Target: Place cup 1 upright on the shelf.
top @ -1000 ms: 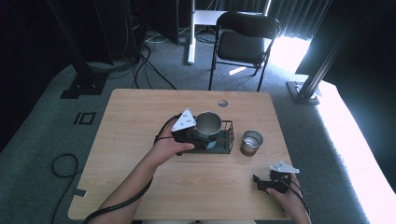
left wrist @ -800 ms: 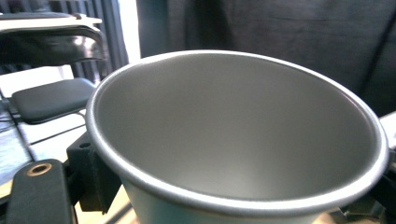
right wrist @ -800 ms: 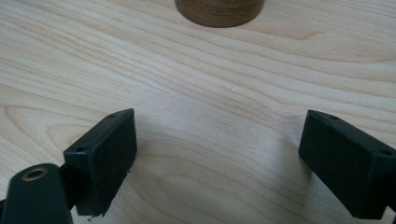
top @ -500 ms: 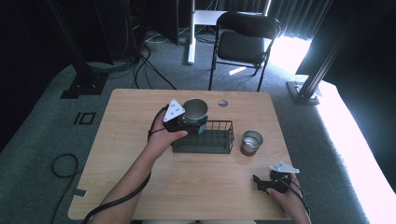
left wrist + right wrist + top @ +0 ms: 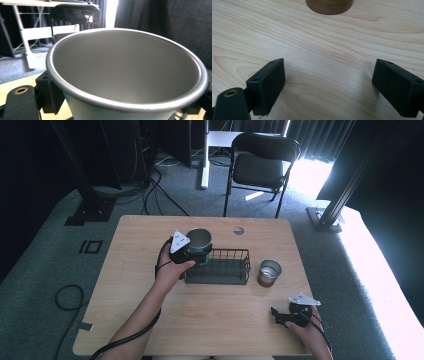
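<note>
Metal cup (image 5: 199,240) lifted out of wire basket (image 5: 220,267) toward frame centre-left, pinched by left gripper (image 5: 192,251); second cup (image 5: 268,272) waits right. Right gripper (image 5: 284,316) spread, idle lower right. Likely unloading.

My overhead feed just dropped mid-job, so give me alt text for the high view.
The left gripper holds a metal cup upright over the left end of a black wire basket on a wooden table. A second metal cup stands right of the basket; the right gripper rests open near the table's front right corner.
</note>
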`<state>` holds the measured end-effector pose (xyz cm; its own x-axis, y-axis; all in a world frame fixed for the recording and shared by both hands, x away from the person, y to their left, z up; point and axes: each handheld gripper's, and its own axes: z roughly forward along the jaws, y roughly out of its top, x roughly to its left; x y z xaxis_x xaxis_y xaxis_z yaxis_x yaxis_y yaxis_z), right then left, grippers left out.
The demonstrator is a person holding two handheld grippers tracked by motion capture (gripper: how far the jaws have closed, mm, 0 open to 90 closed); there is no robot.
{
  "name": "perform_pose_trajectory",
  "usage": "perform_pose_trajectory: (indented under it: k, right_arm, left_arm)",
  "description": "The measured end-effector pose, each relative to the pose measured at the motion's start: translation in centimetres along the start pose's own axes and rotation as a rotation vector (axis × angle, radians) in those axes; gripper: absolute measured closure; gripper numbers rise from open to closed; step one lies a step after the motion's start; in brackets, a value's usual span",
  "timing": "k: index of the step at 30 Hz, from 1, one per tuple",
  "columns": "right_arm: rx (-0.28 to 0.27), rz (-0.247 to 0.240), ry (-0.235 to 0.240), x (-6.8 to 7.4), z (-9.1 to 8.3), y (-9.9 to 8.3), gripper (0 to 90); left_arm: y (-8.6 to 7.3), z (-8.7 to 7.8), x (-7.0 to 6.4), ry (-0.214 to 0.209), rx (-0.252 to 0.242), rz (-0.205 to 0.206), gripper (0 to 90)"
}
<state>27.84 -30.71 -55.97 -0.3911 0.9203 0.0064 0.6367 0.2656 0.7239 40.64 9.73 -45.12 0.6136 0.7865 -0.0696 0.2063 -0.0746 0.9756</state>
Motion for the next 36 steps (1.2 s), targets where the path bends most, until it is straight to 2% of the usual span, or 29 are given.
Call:
perform_pose_trajectory:
  k: [4,6,16,19,28,29,32,33,36]
  right_arm:
    - [0.001,0.000,0.000,0.0,0.0,0.0,10.9]
    - [0.000,0.000,0.000,0.0,0.0,0.0,10.9]
    - [0.000,0.000,0.000,0.0,0.0,0.0,10.9]
    - [0.000,0.000,0.000,0.0,0.0,0.0,10.9]
    - [0.000,0.000,0.000,0.0,0.0,0.0,10.9]
    - [0.000,0.000,0.000,0.0,0.0,0.0,10.9]
    - [0.000,0.000,0.000,0.0,0.0,0.0,10.9]
    - [0.000,0.000,0.000,0.0,0.0,0.0,10.9]
    - [0.000,0.000,0.000,0.0,0.0,0.0,10.9]
  left_arm:
    - [-0.5,0.2,0.1,0.012,-0.001,-0.010,14.7]
    - [-1.5,0.7,0.3,0.018,0.017,-0.021,14.6]
    - [-2.9,1.4,0.5,0.021,0.043,-0.019,14.7]
    - [-3.3,1.6,0.4,0.016,0.060,0.002,14.6]
    - [-3.6,1.7,0.3,0.022,0.065,0.002,14.5]
    - [-3.6,1.6,0.3,0.014,0.076,0.020,14.5]
    - [-3.5,1.6,0.3,0.003,0.089,0.030,12.5]
    - [-3.5,1.6,0.2,-0.011,0.110,0.032,12.5]
    - [-3.5,1.6,0.2,-0.009,0.129,0.043,9.2]
